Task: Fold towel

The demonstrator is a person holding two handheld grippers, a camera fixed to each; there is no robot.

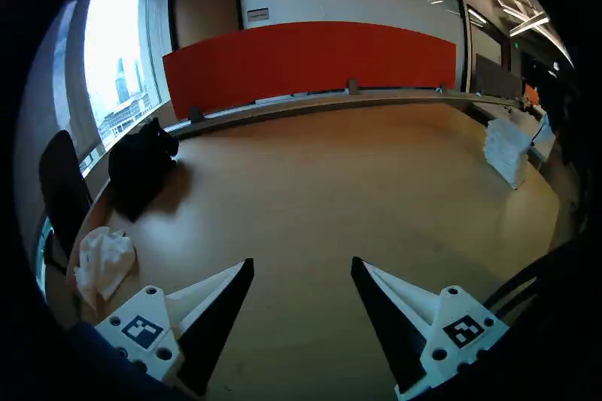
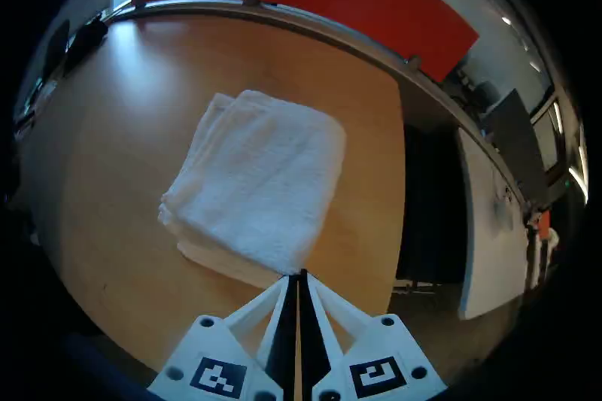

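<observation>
A folded white towel (image 2: pixel 256 179) lies on the wooden table (image 2: pixel 98 138), on top of other white layers showing at its near edge. My right gripper (image 2: pixel 298 277) is shut, its tips pinching the towel's near corner. My left gripper (image 1: pixel 302 281) hovers open over bare wood (image 1: pixel 339 175) with nothing between its fingers. In the left gripper view, a stack of folded white towels (image 1: pixel 510 147) stands at the table's far right and a crumpled white cloth (image 1: pixel 104 262) lies at the left edge.
A black bag (image 1: pixel 141 164) sits on the table at the left, with a dark chair (image 1: pixel 62 190) beside it. A red partition (image 1: pixel 308 59) runs along the back. The table's edge (image 2: pixel 399 198) drops off just right of the towel.
</observation>
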